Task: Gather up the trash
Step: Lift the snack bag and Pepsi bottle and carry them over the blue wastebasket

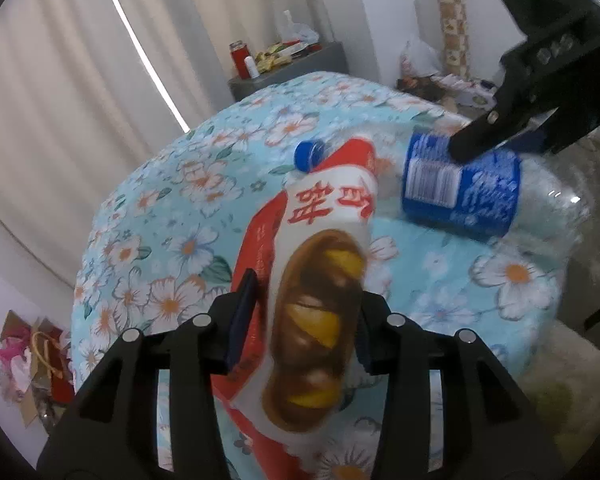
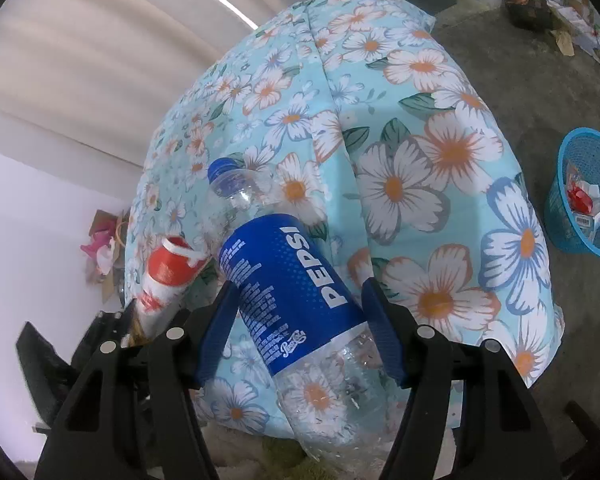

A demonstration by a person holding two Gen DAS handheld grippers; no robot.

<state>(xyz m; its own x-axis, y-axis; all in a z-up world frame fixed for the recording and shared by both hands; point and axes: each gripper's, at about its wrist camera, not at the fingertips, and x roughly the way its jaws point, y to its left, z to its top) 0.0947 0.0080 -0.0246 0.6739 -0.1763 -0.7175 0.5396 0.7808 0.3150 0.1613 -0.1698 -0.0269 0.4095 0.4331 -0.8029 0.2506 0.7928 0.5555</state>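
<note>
- Jaws of my left gripper [image 1: 300, 320] are clamped on the snack wrapper [image 1: 320, 280], a red-and-white bag with a bread picture, lifted just above the floral bed [image 1: 160, 240].
- My right gripper [image 2: 296, 332] squeezes the empty Pepsi bottle [image 2: 288, 280] at its blue label, blue cap pointing away from me, the crushed clear base nearest the camera.
- Both grippers sit side by side over the near end of the bed, each tilted slightly downward.
- Further right on the floor, the blue basket [image 2: 560, 200] already holds some wrappers, so I judge collection partly done; these two pieces are not yet dropped in.
- Far off, a cluttered grey table [image 1: 300, 64] may hold more trash.
</note>
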